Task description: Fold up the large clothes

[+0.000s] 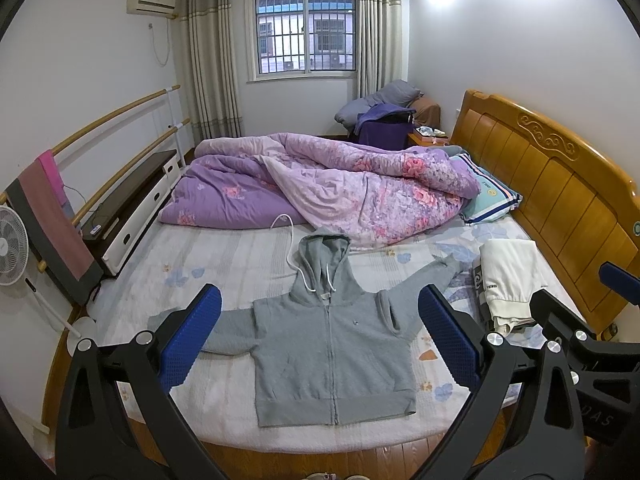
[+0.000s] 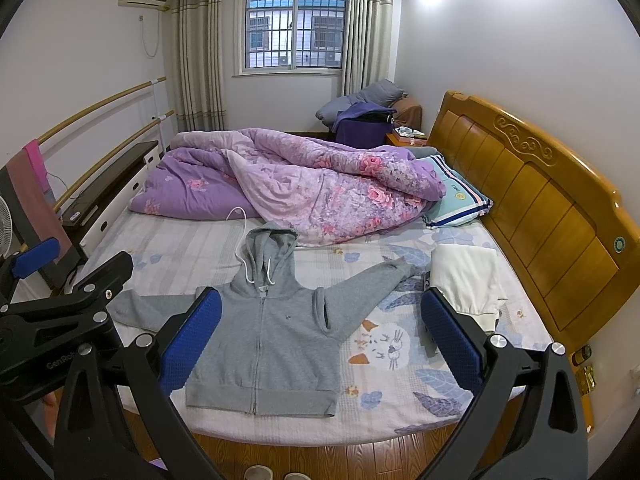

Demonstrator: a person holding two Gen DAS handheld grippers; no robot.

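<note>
**Risks before the first fold**

Bedding comes first: the bed (image 1: 224, 248) carries a heaped purple quilt (image 1: 320, 184) whose edge lies just beside the hood of the grey hoodie (image 1: 332, 344), so a fold carried upward may, I judge, catch the quilt or bunch against it. The hoodie lies flat, zip up, near the foot edge of the mattress, sleeves spread to both sides. Its hem sits close to the edge, and a tug toward the person could drag it off onto the wooden floor. Its far sleeve reaches toward a folded white garment (image 2: 468, 280); sweeping that sleeve inward could snag or disturb it. A white cable (image 1: 286, 240) runs beside the hood and might get pinched into a fold. The left hand-held gripper (image 1: 320, 340) and the right hand-held gripper (image 2: 320, 340) both hang above the bed with jaws spread wide, holding nothing. Thick fleece may slip from a shallow pinch, leaving a crooked crease.
</note>
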